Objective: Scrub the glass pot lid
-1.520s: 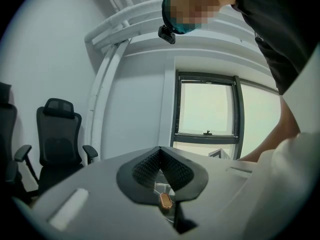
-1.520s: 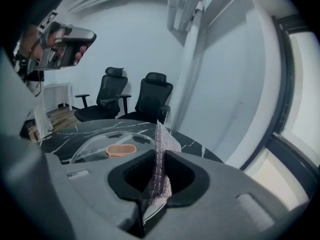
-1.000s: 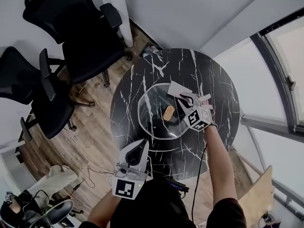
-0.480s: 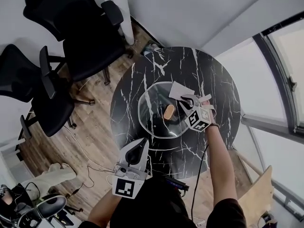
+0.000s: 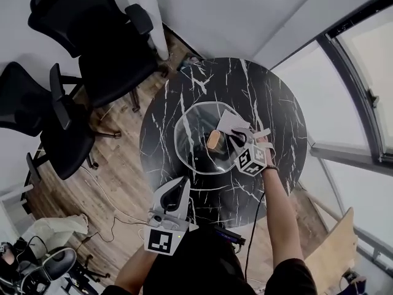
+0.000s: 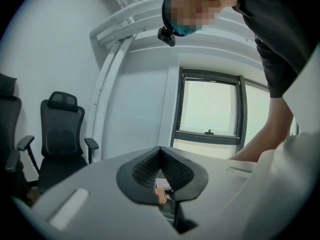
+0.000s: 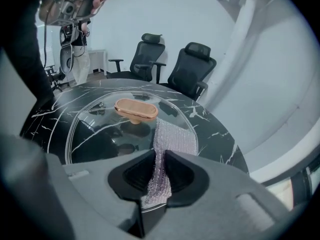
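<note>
**Head view.** Glass pot lid [image 5: 191,134], copper handle [image 5: 214,139] up, lying flat mid-way on the round black marble bench [image 5: 276,103]. Right hand-held gripper [image 5: 238,139] sits over the lid's right side, with a pale scrub cloth [image 5: 228,121] spread on the glass. Left hand-held gripper [image 5: 177,194] is at the bench's near edge, apart from the lid. Office chairs [image 5: 104,60] stand beyond.

**Left gripper view.** Jaws together, nothing between them, aimed up toward a window [image 6: 210,109].

**Right gripper view.** Jaws pinched on the cloth, which drapes onto the lid just beside the handle.
</note>
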`<state>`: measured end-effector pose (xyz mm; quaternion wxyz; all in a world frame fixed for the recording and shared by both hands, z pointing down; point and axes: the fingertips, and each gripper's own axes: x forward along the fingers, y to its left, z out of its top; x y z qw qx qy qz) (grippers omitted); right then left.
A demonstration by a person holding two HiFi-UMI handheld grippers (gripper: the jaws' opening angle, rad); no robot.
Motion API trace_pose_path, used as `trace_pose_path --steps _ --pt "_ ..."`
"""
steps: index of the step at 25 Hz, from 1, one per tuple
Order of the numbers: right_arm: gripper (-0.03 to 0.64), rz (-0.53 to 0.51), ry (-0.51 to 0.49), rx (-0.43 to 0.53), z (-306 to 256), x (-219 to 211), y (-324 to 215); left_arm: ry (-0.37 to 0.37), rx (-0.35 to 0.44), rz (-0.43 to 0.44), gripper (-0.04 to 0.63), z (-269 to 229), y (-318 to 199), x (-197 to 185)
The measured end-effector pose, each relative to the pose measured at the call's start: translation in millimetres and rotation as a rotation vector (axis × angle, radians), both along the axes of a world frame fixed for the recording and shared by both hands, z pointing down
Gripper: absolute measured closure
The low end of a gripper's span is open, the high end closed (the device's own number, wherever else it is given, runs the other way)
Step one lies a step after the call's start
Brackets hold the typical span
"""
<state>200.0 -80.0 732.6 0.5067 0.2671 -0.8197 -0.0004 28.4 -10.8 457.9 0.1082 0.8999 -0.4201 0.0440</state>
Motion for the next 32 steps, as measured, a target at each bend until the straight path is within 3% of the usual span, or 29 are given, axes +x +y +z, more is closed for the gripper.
trace_pose_path --steps 13,32 --pt "0.551 0.175 0.006 -0.024 1 -1 52 0.011 0.016 -0.039 0.592 -6 23 -16" --pt "0.549 0.261 -0.041 -0.131 2 -69 107 0.018 0.018 -0.071 0.592 -11 42 -35"
